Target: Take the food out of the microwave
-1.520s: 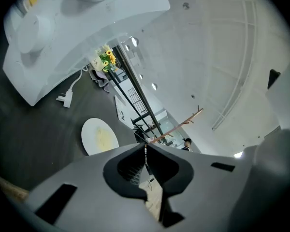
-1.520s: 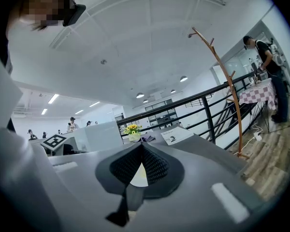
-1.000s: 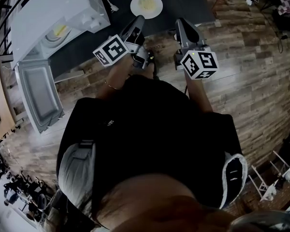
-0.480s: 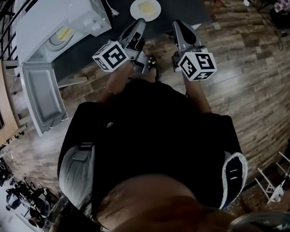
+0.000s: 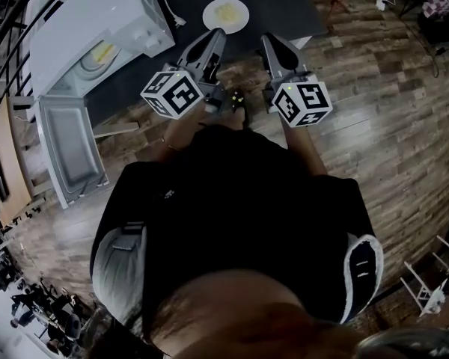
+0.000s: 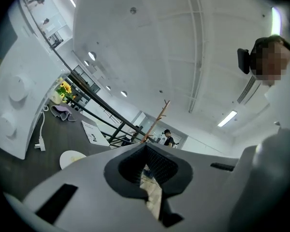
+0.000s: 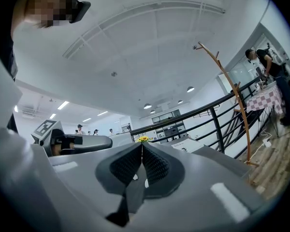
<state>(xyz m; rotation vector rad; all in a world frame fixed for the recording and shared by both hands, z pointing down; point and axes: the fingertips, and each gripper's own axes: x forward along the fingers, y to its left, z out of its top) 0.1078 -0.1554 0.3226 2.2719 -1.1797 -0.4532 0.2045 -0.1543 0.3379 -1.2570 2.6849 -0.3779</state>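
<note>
The white microwave (image 5: 97, 17) stands at the table's left end with its door (image 5: 71, 152) swung open. Inside it sits a plate with yellow food (image 5: 101, 53). A second white plate with yellow food (image 5: 226, 12) lies on the dark table (image 5: 284, 6) to the microwave's right; it also shows in the left gripper view (image 6: 72, 157). My left gripper (image 5: 215, 36) and right gripper (image 5: 270, 40) are held side by side in front of me, both shut and holding nothing, short of the table's near edge. The microwave's side (image 6: 14, 105) fills the left of the left gripper view.
A black railing (image 7: 217, 115) and a wooden coat stand (image 7: 232, 91) rise beyond the table. The floor is wood plank (image 5: 389, 111). People stand far off (image 7: 268, 76). A white power cable (image 6: 41, 129) hangs beside the microwave.
Both grippers have lifted a little in front of me. The left one has rolled slightly about its own axis. Neither has taken hold of anything.
</note>
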